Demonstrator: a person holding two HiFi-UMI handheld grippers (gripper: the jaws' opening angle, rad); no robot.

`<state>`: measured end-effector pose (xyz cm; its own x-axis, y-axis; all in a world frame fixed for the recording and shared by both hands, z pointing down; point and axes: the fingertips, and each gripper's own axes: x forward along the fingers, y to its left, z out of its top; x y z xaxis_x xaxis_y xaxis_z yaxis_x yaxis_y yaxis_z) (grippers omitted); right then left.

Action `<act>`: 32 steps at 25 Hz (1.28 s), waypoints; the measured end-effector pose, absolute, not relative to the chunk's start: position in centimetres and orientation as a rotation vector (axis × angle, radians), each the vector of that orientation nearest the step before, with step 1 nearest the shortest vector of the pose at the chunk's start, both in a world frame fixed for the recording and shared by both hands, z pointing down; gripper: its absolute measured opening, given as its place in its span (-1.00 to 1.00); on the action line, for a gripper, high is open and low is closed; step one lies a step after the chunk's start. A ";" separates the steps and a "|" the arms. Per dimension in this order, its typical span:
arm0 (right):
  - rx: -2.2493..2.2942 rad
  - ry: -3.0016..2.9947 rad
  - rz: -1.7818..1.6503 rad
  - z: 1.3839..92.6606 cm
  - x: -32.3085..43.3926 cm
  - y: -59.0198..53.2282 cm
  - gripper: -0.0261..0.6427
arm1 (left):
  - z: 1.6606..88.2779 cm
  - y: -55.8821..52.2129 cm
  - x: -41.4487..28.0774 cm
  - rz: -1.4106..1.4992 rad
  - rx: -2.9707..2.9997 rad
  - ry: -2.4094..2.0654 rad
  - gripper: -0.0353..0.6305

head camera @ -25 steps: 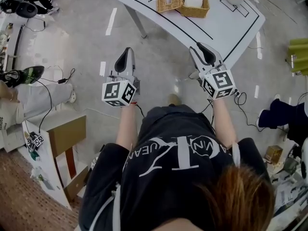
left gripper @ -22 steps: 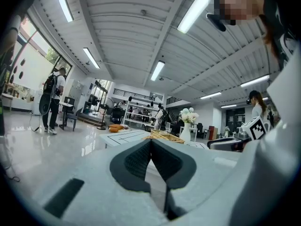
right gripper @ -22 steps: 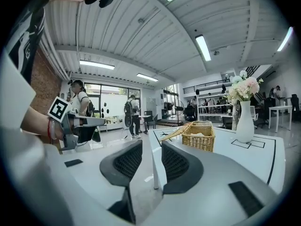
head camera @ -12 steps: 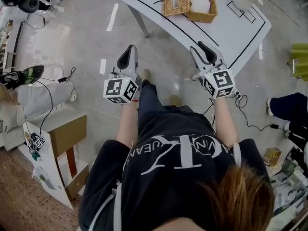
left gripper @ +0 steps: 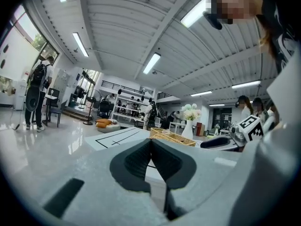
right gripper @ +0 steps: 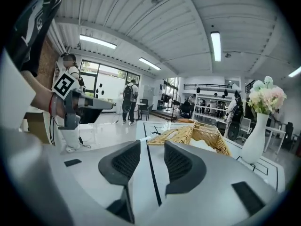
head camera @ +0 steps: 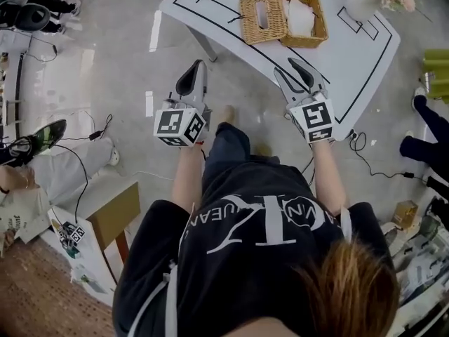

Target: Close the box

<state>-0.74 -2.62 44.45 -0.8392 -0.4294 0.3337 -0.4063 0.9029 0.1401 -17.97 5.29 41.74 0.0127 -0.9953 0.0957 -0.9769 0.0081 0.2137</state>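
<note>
Two hand-held grippers are held out side by side, pointed toward the upper frame. The left hand-held gripper (head camera: 198, 64) is kept with its jaws together and empty. The right hand-held gripper (head camera: 292, 63) has its jaws apart, just opened wider, with nothing between them. Since a second ago both have been brought nearer the white surface (head camera: 351, 55). One wicker box (head camera: 305, 42), its lid (head camera: 262, 16) open, and one vase (head camera: 361, 5) are seen there, upper right.
</note>
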 end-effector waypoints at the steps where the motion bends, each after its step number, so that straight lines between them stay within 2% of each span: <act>1: 0.609 -2.694 -0.114 44.6 -1.5 -3.0 -0.46 | 41.8 4.7 -18.5 -0.123 2.072 -2.053 -0.86; 13: 0.515 -2.440 -0.460 47.4 -7.5 -4.8 -0.44 | 44.3 1.2 -22.3 -0.103 2.098 -1.935 -0.86; 23: 0.493 -2.159 -0.761 50.4 -8.6 -6.6 -0.30 | 47.0 0.2 -24.0 -0.090 2.081 -1.870 -0.86; 32: 0.477 -1.880 -1.079 51.8 -9.7 -7.2 -0.28 | 48.7 0.0 -25.0 -0.108 2.067 -1.819 -0.86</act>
<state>-9.66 -7.16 51.76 -0.5304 -0.6793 0.5071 0.0952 0.5467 0.8319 -24.96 0.02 48.71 0.1579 -0.9686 0.1920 -0.9392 -0.0873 0.3320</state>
